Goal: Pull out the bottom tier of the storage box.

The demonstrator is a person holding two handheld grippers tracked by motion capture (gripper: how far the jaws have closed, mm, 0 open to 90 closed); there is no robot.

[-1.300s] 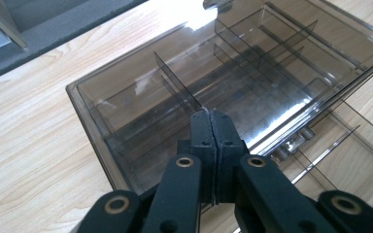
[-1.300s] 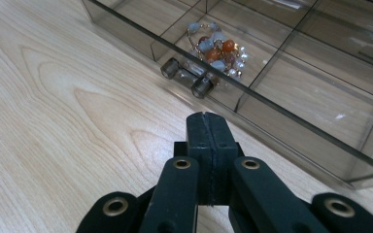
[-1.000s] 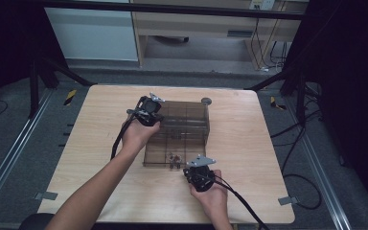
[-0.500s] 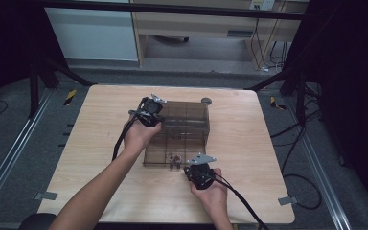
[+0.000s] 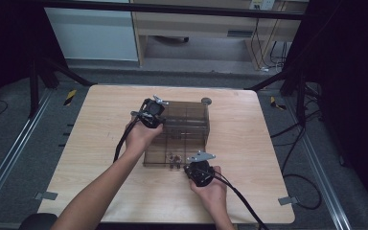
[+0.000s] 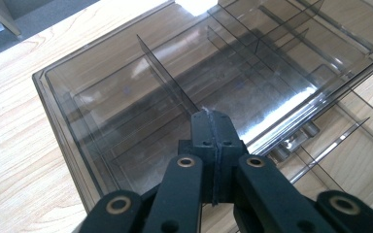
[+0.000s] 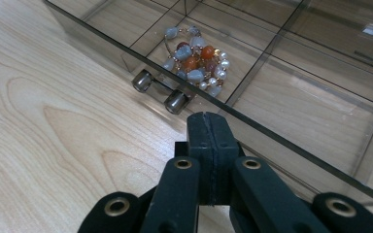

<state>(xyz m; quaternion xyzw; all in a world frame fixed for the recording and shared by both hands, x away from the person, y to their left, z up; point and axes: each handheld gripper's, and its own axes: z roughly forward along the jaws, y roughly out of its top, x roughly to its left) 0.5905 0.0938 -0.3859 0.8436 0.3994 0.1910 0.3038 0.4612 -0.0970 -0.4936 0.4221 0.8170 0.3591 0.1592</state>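
Broadly, starting with the wooden table [image 5: 100, 143], bare but for a smoked clear organiser box [image 5: 184, 143] at its middle and a small grey disc [image 5: 206, 101] beyond it near the far edge. Next, the box's hinged lid [image 6: 126, 97], raised and tilted over the far half, with ribs of its own mirroring the grid below. Judged as lid work: swinging that panel on its hinge while bracing the base. To do it well, push with the left gripper [image 6: 212, 116], jaws pressed fully together with nothing between them, tip right at the lid's inner face near a rib; whether touching or just short, cannot tell. Guide the panel in a slow arc, pressing on the flat and not on a thin rib, so as not to flex or crack the plastic. Steady the base with the right gripper [image 7: 209, 121], likewise closed tight and empty, poised just over the near wall. Press down lightly there, not outward, to stop the box sliding on the wood. Inside, thin dividers forming many compartments, nearly all vacant. Only in one near-wall cell, a beaded bracelet [image 7: 194, 58] of grey, orange and pearl-white beads, lying coiled. Smallest, two metal studs [image 7: 160, 92] on the outside of the near wall, just beside that cell, probably the clasp.
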